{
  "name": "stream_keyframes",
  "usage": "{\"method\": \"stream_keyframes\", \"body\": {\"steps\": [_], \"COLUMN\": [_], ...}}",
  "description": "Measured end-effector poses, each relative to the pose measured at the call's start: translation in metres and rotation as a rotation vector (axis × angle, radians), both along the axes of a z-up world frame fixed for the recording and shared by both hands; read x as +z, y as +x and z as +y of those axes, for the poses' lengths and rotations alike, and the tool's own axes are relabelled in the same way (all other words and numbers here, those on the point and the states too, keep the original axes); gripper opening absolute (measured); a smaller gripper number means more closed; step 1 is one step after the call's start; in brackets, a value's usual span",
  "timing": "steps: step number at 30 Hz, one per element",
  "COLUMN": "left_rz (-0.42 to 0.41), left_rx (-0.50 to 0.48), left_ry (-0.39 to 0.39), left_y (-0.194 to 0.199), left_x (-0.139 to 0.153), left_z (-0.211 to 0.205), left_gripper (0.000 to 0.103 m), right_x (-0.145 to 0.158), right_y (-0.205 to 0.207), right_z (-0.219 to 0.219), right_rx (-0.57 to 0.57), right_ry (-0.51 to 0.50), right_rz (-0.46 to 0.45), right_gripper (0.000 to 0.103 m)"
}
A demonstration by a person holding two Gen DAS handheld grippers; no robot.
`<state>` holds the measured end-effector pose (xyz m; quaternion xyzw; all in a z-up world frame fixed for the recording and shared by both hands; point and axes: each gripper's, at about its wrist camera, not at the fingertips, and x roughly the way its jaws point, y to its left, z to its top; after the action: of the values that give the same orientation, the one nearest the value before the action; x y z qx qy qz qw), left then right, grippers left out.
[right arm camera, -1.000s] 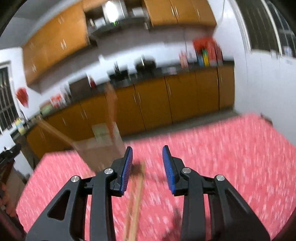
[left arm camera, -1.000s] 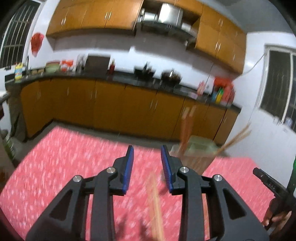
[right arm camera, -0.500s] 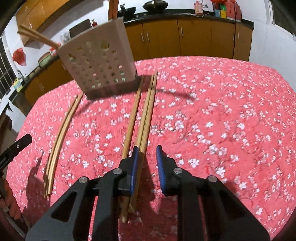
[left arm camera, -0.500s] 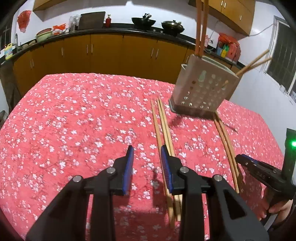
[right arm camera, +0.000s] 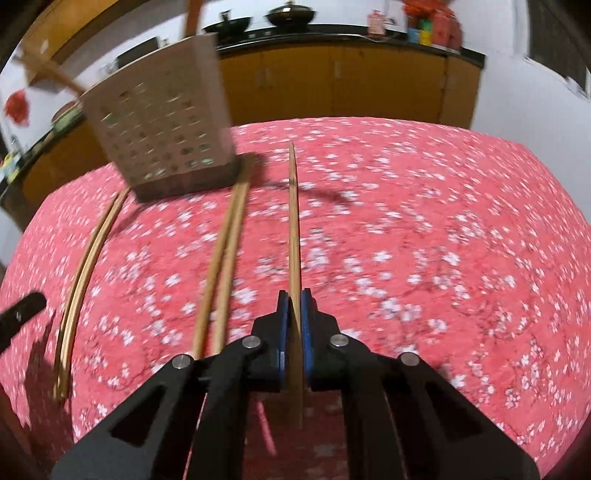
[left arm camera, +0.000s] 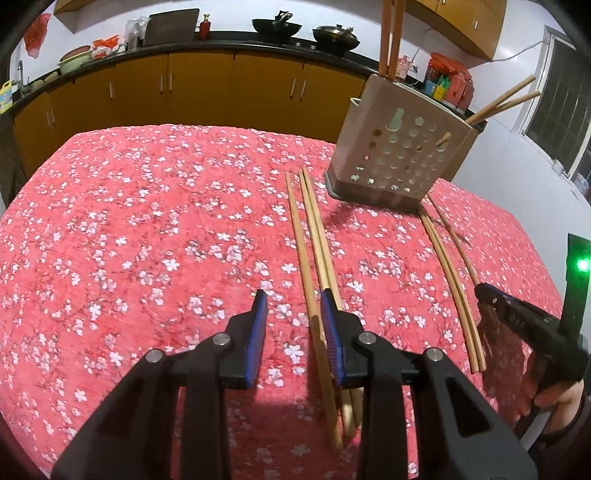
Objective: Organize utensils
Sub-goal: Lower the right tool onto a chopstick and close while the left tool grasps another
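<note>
A perforated grey utensil holder (left arm camera: 400,157) stands on the red floral tablecloth (left arm camera: 147,229), with several chopsticks sticking out of it; it also shows in the right wrist view (right arm camera: 162,136). Three chopsticks (left arm camera: 312,243) lie in front of it, and more (left arm camera: 448,273) lie to their right. My left gripper (left arm camera: 293,317) is open, low over the near ends of the three chopsticks. My right gripper (right arm camera: 293,306) is shut on one chopstick (right arm camera: 293,221), which points forward above the cloth. Two chopsticks (right arm camera: 225,254) lie left of it, and a curved pair (right arm camera: 83,266) further left.
The other gripper's black finger shows at the right edge of the left wrist view (left arm camera: 517,317) and at the left edge of the right wrist view (right arm camera: 20,314). Orange kitchen cabinets (left arm camera: 207,92) and a dark counter with woks (left arm camera: 277,27) stand behind the table.
Both grippers swung down from facing the kitchen to the tabletop. The right gripper closed on one chopstick and drew it apart from the others. The left gripper stayed open.
</note>
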<state>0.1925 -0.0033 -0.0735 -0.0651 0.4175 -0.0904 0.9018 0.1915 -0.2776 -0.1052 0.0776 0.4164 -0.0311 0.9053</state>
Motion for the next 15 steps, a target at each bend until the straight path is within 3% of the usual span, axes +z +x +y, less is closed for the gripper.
{"method": "stream_keyframes", "body": {"steps": [7, 15], "left_rz": [0.03, 0.047], "left_rx": [-0.029, -0.051], "left_ry": [0.01, 0.073], "left_y": [0.002, 0.002], "left_x": [-0.009, -0.02], "left_z": [-0.008, -0.019], "left_gripper": [0.022, 0.016], "right_x": [-0.002, 0.0], "right_y": [-0.002, -0.007], "right_z": [-0.002, -0.002], "right_rx": [0.002, 0.01], "right_ry": [-0.01, -0.003], "right_rz": [-0.006, -0.002], "right_gripper": [0.008, 0.008]}}
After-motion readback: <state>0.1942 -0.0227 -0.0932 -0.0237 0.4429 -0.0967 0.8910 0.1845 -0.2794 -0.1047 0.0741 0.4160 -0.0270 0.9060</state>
